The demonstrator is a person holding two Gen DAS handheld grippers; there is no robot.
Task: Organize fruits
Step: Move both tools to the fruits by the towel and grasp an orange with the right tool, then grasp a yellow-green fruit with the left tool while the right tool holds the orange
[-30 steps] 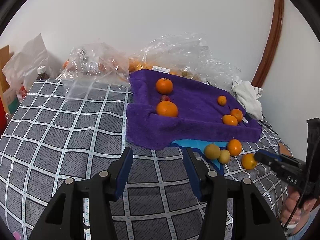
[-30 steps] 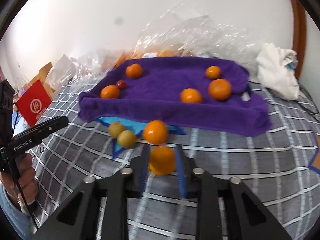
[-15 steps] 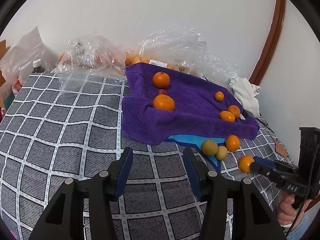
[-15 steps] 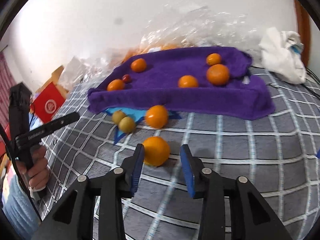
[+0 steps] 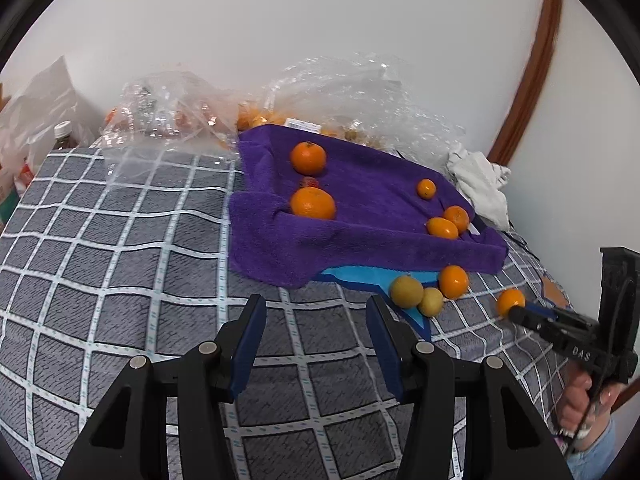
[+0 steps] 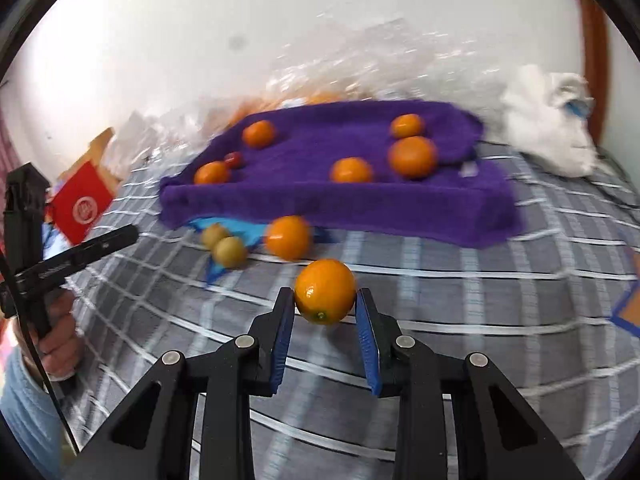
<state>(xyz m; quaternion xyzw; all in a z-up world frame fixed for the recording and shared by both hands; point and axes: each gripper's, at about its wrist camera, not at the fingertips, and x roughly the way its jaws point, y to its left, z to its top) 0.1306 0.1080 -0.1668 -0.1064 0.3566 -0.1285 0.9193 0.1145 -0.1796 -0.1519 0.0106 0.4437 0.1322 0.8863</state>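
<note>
Keep right gripper point(image 6: 325, 312) jaws pinching the orange point(image 6: 325, 291), apparently lifted, and carry level to purple towel point(image 6: 360, 204); left gripper point(image 5: 316, 334) jaws spread, empty.

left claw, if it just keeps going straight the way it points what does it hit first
Most likely the bare checked cover just ahead of the open left claw, short of the purple towel. No fruit lies in that line, though depth is hard to judge here.

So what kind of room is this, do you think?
Probably a bedroom at home: the fruit lies on a soft, bulging checked bedspread under a purple towel, with crumpled grocery bags by a plain wall.
</note>
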